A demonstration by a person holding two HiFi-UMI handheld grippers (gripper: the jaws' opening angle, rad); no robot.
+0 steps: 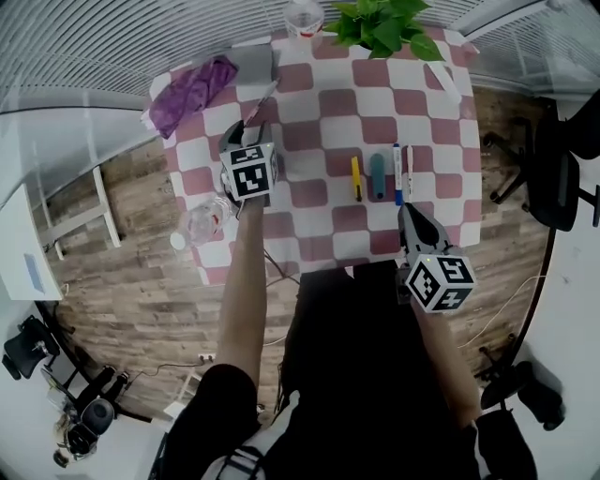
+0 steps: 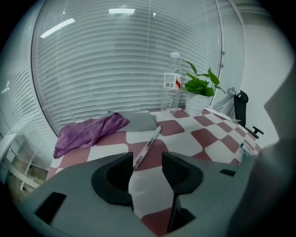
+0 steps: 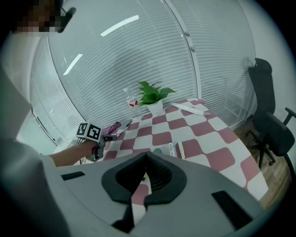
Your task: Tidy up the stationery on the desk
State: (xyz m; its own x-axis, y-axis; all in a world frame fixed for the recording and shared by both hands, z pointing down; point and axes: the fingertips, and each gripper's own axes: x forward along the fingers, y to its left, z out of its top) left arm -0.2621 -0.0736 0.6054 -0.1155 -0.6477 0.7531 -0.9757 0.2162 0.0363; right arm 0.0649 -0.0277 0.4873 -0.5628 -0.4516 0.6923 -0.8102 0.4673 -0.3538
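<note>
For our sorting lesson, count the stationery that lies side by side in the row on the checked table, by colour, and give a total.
Yellow pen: 1
Teal marker: 1
Blue-and-white pen: 1
White pen: 1
Total: 4

A cloth (image 1: 192, 92) lies far left on the table (image 1: 319, 122), a pouch (image 1: 253, 64) just right of it, a marker (image 1: 265, 97) just nearer. A bottle (image 1: 303, 14) stands left of a plant (image 1: 384, 23) at the far edge. Four pens (image 1: 378, 176) lie side by side, nearer and right.
</note>
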